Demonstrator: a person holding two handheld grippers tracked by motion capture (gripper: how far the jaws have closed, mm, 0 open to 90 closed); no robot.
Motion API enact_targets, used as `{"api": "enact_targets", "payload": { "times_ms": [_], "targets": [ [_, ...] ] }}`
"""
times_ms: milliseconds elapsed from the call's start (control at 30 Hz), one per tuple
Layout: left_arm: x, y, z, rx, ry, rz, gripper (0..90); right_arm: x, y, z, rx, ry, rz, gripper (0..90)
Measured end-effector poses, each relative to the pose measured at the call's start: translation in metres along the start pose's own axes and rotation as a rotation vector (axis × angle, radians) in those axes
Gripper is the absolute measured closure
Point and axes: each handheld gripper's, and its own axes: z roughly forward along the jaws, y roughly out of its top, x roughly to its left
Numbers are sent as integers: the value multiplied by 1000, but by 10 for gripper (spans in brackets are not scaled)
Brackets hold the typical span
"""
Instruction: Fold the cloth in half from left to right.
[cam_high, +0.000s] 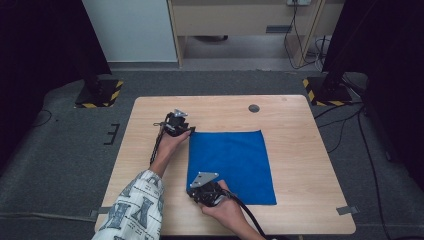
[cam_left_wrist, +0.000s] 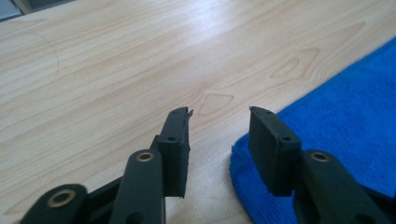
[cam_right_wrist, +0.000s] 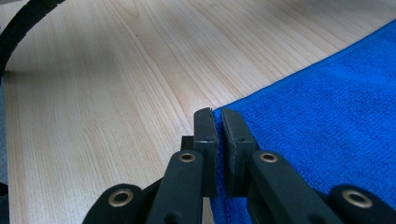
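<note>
Blue cloth (cam_high: 231, 165) flat on the wooden table (cam_high: 300, 150), a gripper at two corners

Up close, right gripper (cam_right_wrist: 217, 116) is pinched on the cloth's near-left corner; left gripper (cam_left_wrist: 219, 116) has jaws apart straddling the far-left corner, not gripping.

The place reads as a lab or recording studio: a bare wooden counter (cam_high: 300, 150) stands on grey carpet (cam_high: 60, 150), flanked by black curtains (cam_high: 40, 40) and stands with hazard-striped bases (cam_high: 98, 93), cables (cam_high: 350, 125) trailing across the floor, plain office furniture (cam_high: 240, 20) behind.
</note>
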Motion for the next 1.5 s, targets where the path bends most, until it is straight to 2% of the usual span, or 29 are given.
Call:
{"api": "enact_targets", "payload": {
  "times_ms": [100, 200, 333, 500, 567, 667, 767, 900, 1067, 1133, 1300, 1500],
  "targets": [
    [2, -2, 2, -14, -18, -11, 616, 1, -1, 0, 3, -3, -2, 860],
    [2, -4, 4, 13, -39, -13, 621, 1, -1, 1, 2, -1, 0, 859],
    [-2, -5, 4, 42, -58, 29, 612, 1, -1, 1, 0, -4, -1, 857],
    [-3, -7, 8, 67, -52, 44, 633, 2, -1, 1, -1, -7, 1, 856],
    [-3, -7, 9, 73, -60, 50, 663, 1, 0, 0, -5, -7, 4, 857],
    [-3, -9, 11, 102, -79, 67, 755, 1, 0, -1, -10, -5, 4, 858],
    [-1, -9, 12, 99, -96, 32, 851, 2, 1, -3, -14, -8, -1, 860],
    [-3, -5, 5, 73, -95, 15, 883, 5, 2, -6, -15, -24, -17, 863],
    [-11, 7, -11, 33, -83, 14, 887, 13, 4, -11, -25, -53, -36, 865],
    [-15, 13, -17, 55, -77, 30, 887, 16, 6, -15, -40, -64, -38, 866],
    [-21, 26, -29, 42, -67, 53, 887, 24, 10, -23, -83, -60, -55, 867],
    [-16, 31, -33, 47, -54, 31, 888, 26, 16, -25, -101, -79, -48, 871]
  ]
}}
